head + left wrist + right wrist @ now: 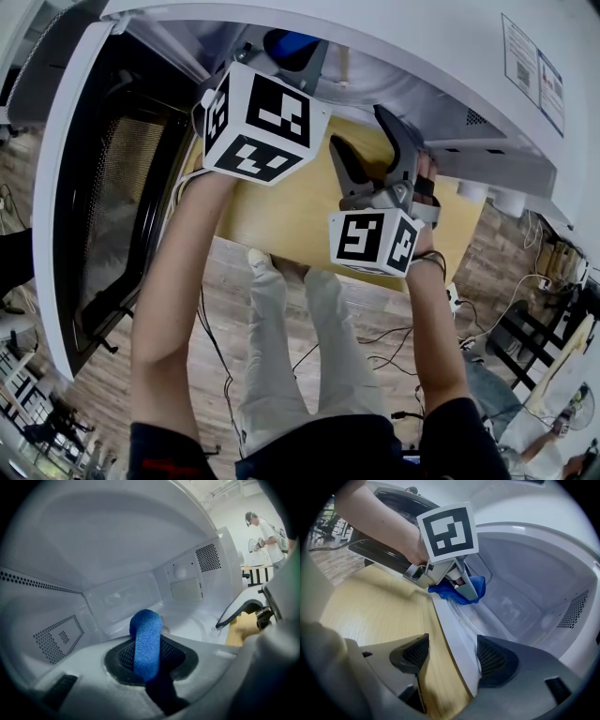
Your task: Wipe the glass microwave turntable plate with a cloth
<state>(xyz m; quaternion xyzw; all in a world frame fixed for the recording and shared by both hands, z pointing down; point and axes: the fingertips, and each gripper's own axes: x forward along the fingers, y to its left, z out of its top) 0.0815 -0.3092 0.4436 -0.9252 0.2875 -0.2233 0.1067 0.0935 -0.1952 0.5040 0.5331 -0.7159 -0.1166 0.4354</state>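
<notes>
The microwave (pixel 394 56) stands open on a wooden table (pixel 281 216). My left gripper (pixel 289 49) reaches into its cavity, shut on a folded blue cloth (pixel 146 641) that sticks up between the jaws. The glass turntable plate (pixel 190 623) lies on the cavity floor just beyond the cloth; its clear rim (pixel 465 615) shows below the cloth (pixel 461 591) in the right gripper view. Whether cloth and plate touch I cannot tell. My right gripper (pixel 361 131) hangs open at the microwave's front edge, its jaws either side of the white sill (pixel 452 634), with nothing between them.
The microwave door (pixel 103 206) hangs open at the left. Perforated vents (pixel 208 557) line the cavity walls. Cables (pixel 375 342) trail over the wood floor below the table. A person (pixel 265 531) stands far off in the room.
</notes>
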